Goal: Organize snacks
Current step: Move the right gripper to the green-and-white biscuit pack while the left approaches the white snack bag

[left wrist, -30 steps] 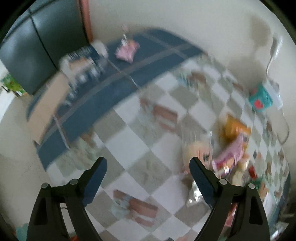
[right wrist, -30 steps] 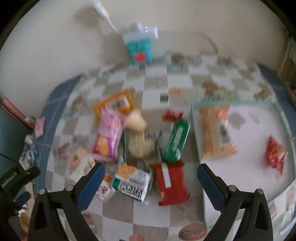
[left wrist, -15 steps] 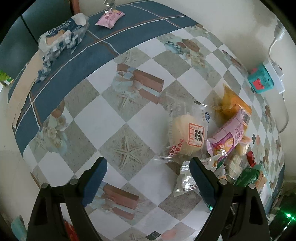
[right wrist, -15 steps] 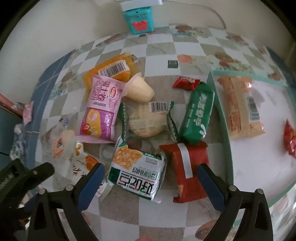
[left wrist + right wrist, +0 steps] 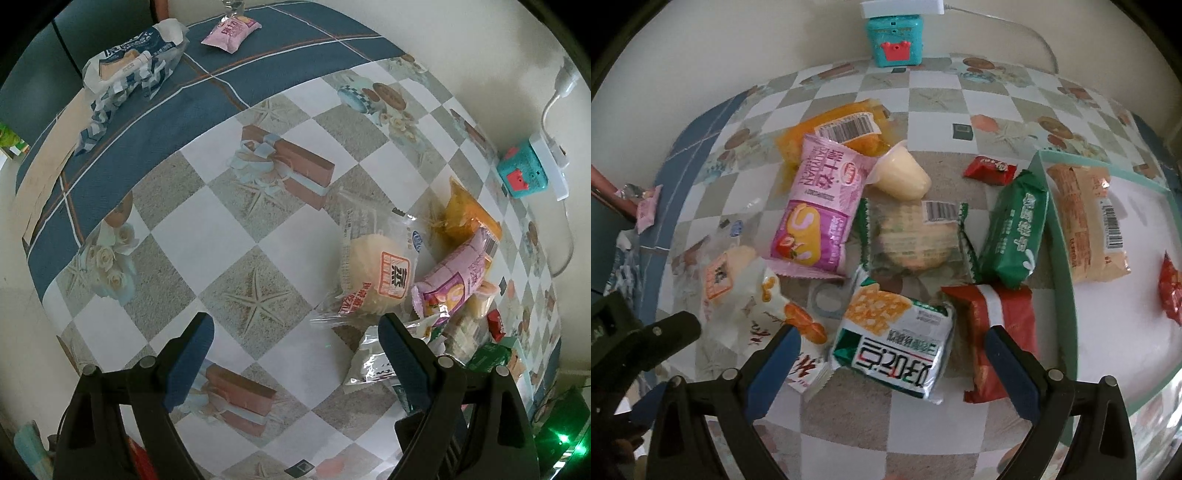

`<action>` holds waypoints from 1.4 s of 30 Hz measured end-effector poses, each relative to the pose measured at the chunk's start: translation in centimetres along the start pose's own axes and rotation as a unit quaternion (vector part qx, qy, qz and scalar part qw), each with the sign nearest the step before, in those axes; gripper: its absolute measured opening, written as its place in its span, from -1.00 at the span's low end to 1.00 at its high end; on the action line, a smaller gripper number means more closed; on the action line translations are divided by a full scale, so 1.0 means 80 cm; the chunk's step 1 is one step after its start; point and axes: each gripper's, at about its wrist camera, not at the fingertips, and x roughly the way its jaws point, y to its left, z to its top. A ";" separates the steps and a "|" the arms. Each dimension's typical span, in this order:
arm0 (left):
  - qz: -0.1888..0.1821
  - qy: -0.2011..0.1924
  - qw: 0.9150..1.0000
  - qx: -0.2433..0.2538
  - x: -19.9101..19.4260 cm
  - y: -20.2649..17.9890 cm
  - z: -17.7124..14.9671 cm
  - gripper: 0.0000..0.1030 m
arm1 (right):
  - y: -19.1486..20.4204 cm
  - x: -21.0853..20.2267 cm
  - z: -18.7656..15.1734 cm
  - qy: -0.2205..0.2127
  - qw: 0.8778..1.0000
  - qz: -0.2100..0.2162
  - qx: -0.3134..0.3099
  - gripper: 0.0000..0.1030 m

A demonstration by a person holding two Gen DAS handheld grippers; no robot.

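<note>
The counter (image 5: 934,96) carries a checked cloth printed with gift boxes, starfish and roses, with a dark blue border at its far side. A teal-rimmed tray (image 5: 1043,177) lies at the right and holds a long tan cake pack (image 5: 1086,221) and a small red packet (image 5: 1171,291).

The snacks lie heaped on the cloth just left of the tray. The pink roll pack (image 5: 820,206) reads "BAIYUAN" beside Chinese characters. The white-and-green cracker pack (image 5: 897,347) bears large inverted characters I cannot read. A green pack (image 5: 1015,236) leans against the tray rim; a dark red pack (image 5: 993,332) lies below it. A clear-wrapped round cake (image 5: 916,240) and an orange pack (image 5: 838,133) each show a barcode label. A pudding cup (image 5: 901,175) lies on its side between them.

The right tongs (image 5: 890,347) stand released, straddling the cracker pack without pressing it. The left tongs (image 5: 295,339) stand released over bare cloth, with a clear-wrapped bun (image 5: 376,273) just beside the right finger.

A teal box (image 5: 895,37) stands at the wall.
</note>
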 end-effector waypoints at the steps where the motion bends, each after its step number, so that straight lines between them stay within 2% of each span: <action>1: 0.000 0.000 1.000 0.000 -0.001 0.000 0.000 0.76 | 0.000 -0.001 0.000 0.000 1.000 0.002 -0.001 0.97; 10: -0.005 0.002 1.000 -0.003 -0.002 0.002 0.000 0.76 | 0.006 -0.002 0.001 0.007 1.000 0.024 0.005 0.87; 14: -0.008 0.002 1.000 -0.006 -0.003 0.005 0.001 0.76 | 0.001 -0.019 0.005 -0.010 0.999 0.033 0.012 0.86; 19: -0.009 0.003 1.000 -0.006 -0.003 0.006 0.001 0.76 | 0.003 -0.010 0.003 0.002 0.999 0.031 0.017 0.74; 26: -0.010 0.007 1.000 -0.007 -0.001 0.006 0.002 0.76 | -0.007 0.015 0.002 0.020 0.999 0.014 0.028 0.72; 32: -0.012 0.008 1.000 0.000 -0.001 0.000 0.000 0.76 | -0.013 0.022 0.004 0.015 0.999 -0.009 0.028 0.71; 36: -0.016 0.008 1.000 0.010 -0.001 -0.010 -0.003 0.76 | -0.011 0.026 0.003 0.023 0.999 -0.005 0.022 0.43; 38: -0.017 0.008 1.000 0.017 -0.002 -0.017 -0.006 0.76 | -0.014 0.025 0.001 0.018 1.000 -0.016 0.017 0.38; 42: -0.031 0.017 0.999 0.034 0.001 -0.032 -0.012 0.76 | -0.025 0.021 -0.004 0.022 1.000 -0.011 0.019 0.32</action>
